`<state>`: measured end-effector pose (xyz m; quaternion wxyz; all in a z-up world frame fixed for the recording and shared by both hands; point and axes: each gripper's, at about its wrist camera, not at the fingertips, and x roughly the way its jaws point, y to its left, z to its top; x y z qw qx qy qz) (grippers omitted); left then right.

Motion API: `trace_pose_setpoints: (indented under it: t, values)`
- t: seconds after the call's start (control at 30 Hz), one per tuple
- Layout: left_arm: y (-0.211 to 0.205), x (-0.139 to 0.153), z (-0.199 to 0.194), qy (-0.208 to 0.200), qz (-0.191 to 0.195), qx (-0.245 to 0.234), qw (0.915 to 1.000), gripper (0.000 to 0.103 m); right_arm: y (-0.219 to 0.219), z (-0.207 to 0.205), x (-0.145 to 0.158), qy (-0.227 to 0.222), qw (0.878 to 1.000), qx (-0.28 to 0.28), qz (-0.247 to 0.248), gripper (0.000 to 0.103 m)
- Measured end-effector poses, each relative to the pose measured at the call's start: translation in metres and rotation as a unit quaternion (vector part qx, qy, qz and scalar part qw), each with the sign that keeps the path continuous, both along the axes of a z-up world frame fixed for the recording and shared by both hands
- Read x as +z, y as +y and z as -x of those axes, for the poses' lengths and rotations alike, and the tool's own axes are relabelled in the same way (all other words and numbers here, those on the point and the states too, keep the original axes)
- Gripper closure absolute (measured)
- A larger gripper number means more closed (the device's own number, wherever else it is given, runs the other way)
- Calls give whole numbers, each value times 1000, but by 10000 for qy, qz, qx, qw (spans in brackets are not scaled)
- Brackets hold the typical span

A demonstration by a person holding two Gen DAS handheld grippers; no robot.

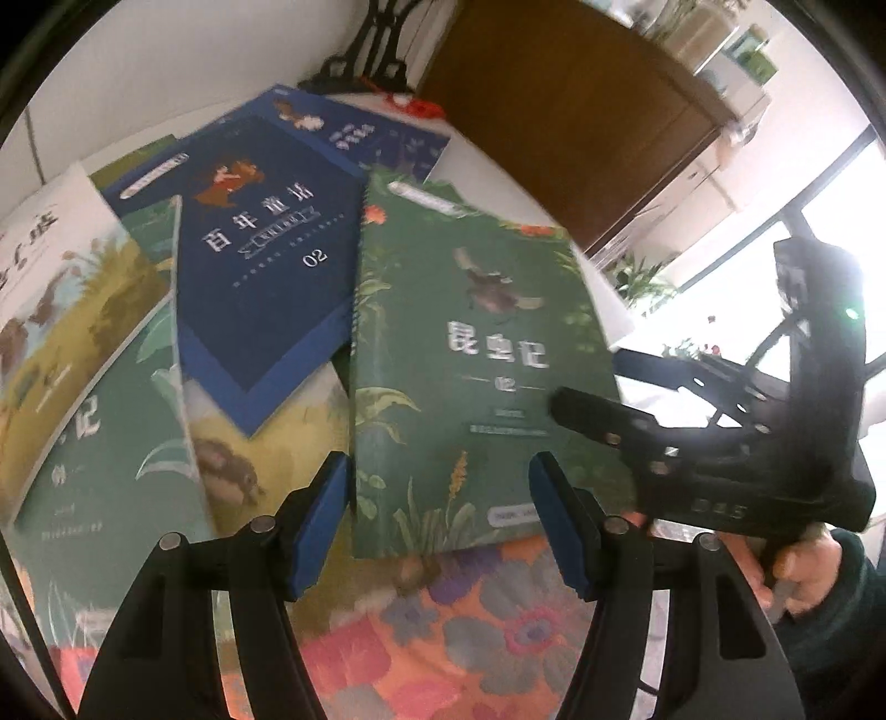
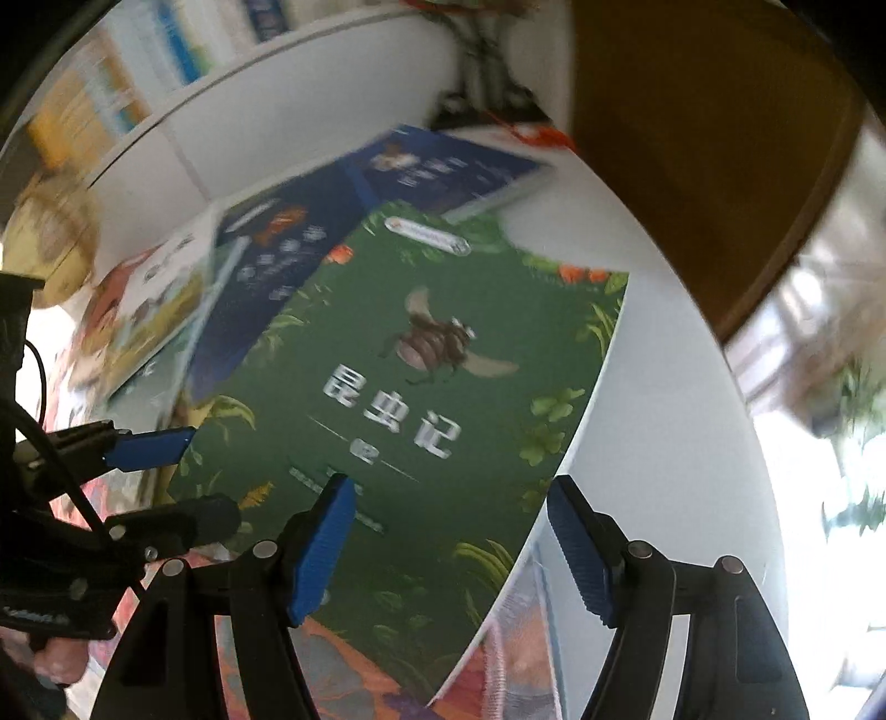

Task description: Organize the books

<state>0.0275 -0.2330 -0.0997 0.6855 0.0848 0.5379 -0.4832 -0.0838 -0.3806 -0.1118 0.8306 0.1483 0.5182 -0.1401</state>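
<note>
Currently L gripper [image 1: 440,518] is hovering over the near edge of the green insect book [image 1: 470,354], jaws standing apart, blue pads [image 1: 324,520] clear of the cover, nothing between them. R gripper [image 2: 451,545] is hanging over the same green book's [image 2: 421,387] near right corner, jaws also parted and gripping nothing; one pad [image 2: 324,545] is showing above the cover, the other out past the book's right edge. In the left wrist view the R gripper [image 1: 587,387] is reaching in from the right over that book's right edge, w/ a hand [image 1: 797,570] in a dark sleeve wrapping its handle.

Green book is lying face up on a white table [image 2: 653,421], topmost of a loose overlapping spread, towards the table's right side. Its near end is overlapping a floral-cover book [image 1: 443,626]. Just left of it a navy book marked 02 [image 1: 266,266] is lying tilted, partly over a yellow-and-green picture book [image 1: 266,448]. A second navy book [image 1: 354,133] is sitting further back, near the far edge. At far left a white-cover book [image 1: 50,238] is overlapping another green one [image 1: 105,459].

Behind the table: a brown cabinet [image 1: 565,105], a black stand [image 1: 376,50], a bright window [image 1: 830,183] w/ plants. Right wrist view is motion-blurred; shelf contents not readable.
</note>
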Motion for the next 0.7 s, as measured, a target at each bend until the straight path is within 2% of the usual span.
trace_pose_setpoints:
  t: [0.07, 0.2, 0.37, 0.47, 0.57, 0.7]
  values:
    - [13, 2, 4, 23, 16, 88, 10000, 40, 11, -9, 4, -41, 9996, 255, 92, 31]
    - [41, -7, 5, 62, -156, 430, 9989, 40, 23, -26, -2, -85, 9989, 465, -41, 28]
    - [67, -18, -4, 488, -2, 834, 9953, 40, 16, -31, -18, -18, 9964, 429, -726, 31]
    - [64, -25, -3, 515, -86, 851, 9950, 40, 11, -16, -19, -25, 9951, 342, -924, 32]
    - [55, -28, 0, 350, -195, 819, 9958, 40, 14, -5, -19, -48, 9942, 361, -1013, 33]
    - [50, -20, 2, 345, -103, 822, 9960, 40, 23, -3, -19, -46, 9955, 408, -858, 37]
